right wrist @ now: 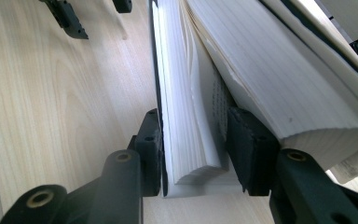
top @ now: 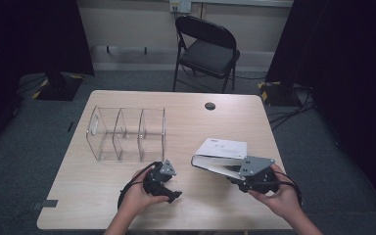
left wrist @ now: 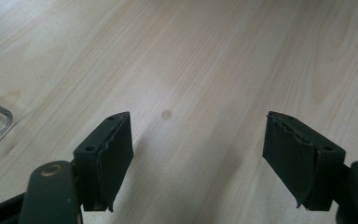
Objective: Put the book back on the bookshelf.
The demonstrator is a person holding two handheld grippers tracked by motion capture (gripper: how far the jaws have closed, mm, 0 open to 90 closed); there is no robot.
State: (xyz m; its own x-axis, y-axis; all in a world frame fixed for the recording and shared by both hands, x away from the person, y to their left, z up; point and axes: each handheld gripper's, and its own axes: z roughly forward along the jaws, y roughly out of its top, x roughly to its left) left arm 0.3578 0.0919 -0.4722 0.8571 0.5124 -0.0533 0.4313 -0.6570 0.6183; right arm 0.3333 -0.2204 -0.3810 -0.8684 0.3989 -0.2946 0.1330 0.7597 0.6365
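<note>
Step in hand, as I read it: getting the book (top: 220, 157) up off the table (top: 186, 122) so it can go into the clear organizer (top: 127, 133).

Right gripper (top: 235, 177): your jaws are clamped on part of the book. In the right gripper view one pad (right wrist: 151, 144) sits against the outside of the cover and the other pad (right wrist: 249, 144) is pushed in among the pages, so you hold only a wad of leaves plus one cover. The remaining pages and the far cover fan open to the side.

Left gripper (top: 170, 196): jaws stand apart with nothing between them, bare wood under them in the left gripper view. It sits low over the table just in front of the organizer, with a corner of the clear wall at the edge of that view.

Book position: right half of the table, near the front, well apart from the organizer. The gripped end looks raised; I cannot tell whether the far end rests on the wood.

Orientation: the book's long axis runs roughly across the table, from your right gripper toward the table's middle. It splays open, with the white cover facing up.

Next move, my judgement: the loose half will flop if you swing it. Bring your left gripper over to close the book or support the free side, then turn it upright to match a compartment slot.
</note>
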